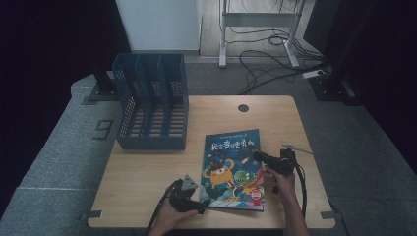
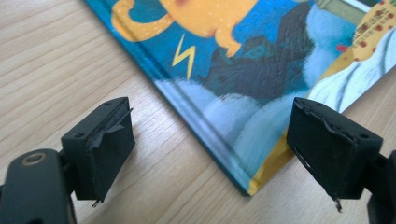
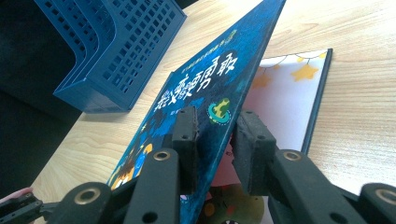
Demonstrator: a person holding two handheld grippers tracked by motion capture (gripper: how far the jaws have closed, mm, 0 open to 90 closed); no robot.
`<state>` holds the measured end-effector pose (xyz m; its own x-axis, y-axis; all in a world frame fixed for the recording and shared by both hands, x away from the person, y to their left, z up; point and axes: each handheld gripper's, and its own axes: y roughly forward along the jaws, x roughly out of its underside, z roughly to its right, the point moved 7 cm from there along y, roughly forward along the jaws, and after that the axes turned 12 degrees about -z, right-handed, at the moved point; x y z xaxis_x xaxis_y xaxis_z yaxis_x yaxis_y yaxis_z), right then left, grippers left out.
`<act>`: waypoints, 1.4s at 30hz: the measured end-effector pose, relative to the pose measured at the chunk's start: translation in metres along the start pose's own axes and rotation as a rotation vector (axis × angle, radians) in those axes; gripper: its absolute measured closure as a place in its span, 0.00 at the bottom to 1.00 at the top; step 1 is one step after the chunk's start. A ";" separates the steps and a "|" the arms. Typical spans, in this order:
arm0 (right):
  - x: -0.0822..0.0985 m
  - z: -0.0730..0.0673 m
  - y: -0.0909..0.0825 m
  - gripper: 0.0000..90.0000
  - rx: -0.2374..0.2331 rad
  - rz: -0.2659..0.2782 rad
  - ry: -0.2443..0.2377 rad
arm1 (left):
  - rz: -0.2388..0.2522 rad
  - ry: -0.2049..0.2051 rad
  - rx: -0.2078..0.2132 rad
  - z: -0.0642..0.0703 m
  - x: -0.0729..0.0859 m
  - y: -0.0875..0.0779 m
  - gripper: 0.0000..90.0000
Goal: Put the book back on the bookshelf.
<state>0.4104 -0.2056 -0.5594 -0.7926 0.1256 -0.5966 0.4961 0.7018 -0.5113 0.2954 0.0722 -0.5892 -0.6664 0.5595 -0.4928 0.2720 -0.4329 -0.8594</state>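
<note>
A children's picture book (image 1: 231, 167) with a dark blue cover and an orange cartoon creature lies near the front of the wooden table (image 1: 147, 172). My right gripper (image 1: 256, 155) is at the book's right edge, shut on the front cover (image 3: 219, 74). One jaw is on top of the cover and one beneath it. The cover is tilted up, baring a white inside page with yellow stars (image 3: 285, 102). My left gripper (image 1: 200, 206) is low at the book's near-left corner (image 2: 243, 70). Its jaws stand wide open, with that corner between them untouched.
A blue three-slot file rack (image 1: 150, 108) stands upright at the table's back left, also in the right gripper view (image 3: 107, 51). A round cable hole (image 1: 243, 107) is near the far edge. Cables and a desk frame (image 1: 260, 29) lie on the floor beyond.
</note>
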 end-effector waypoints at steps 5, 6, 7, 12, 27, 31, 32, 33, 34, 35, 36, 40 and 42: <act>0.000 0.001 0.000 0.78 0.004 -0.002 0.005 | -0.016 0.005 -0.003 0.000 0.002 -0.001 0.16; 0.000 0.001 0.000 0.78 0.003 -0.003 0.007 | -0.018 0.009 0.000 0.000 0.003 -0.002 0.16; 0.000 0.001 0.000 0.78 0.003 -0.004 0.008 | -0.020 0.011 0.001 0.001 0.003 -0.002 0.16; 0.001 0.003 0.000 0.78 0.005 -0.007 0.013 | -0.023 0.019 0.002 0.002 0.004 -0.002 0.16; 0.001 0.004 0.000 0.78 0.004 0.001 0.015 | -0.050 0.054 0.003 0.011 0.006 0.002 0.15; 0.000 0.002 -0.001 0.78 0.004 0.006 0.009 | -0.046 0.054 0.009 0.011 0.006 0.003 0.15; 0.000 0.001 -0.002 0.78 0.005 0.008 0.007 | -0.046 0.054 0.012 0.011 0.006 0.003 0.15; 0.000 0.000 -0.002 0.78 0.005 0.009 0.007 | -0.047 0.057 0.012 0.012 0.006 0.003 0.15; 0.000 0.000 -0.002 0.78 0.006 0.009 0.007 | -0.047 0.059 0.013 0.012 0.006 0.003 0.15; 0.000 0.000 -0.002 0.78 0.005 0.009 0.009 | -0.048 0.062 0.013 0.013 0.005 0.004 0.15; 0.000 -0.001 -0.002 0.78 0.002 0.007 0.010 | -0.048 0.064 0.013 0.014 0.005 0.004 0.15; 0.001 -0.002 -0.002 0.78 -0.020 -0.006 0.010 | -0.047 0.063 0.017 0.015 0.005 0.004 0.14; 0.001 -0.004 -0.002 0.78 -0.035 -0.017 0.011 | -0.046 0.061 0.019 0.015 0.005 0.004 0.14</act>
<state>0.4074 -0.2041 -0.5572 -0.8050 0.1207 -0.5809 0.4697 0.7278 -0.4996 0.2832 0.0628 -0.5930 -0.6339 0.6213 -0.4607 0.2286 -0.4185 -0.8790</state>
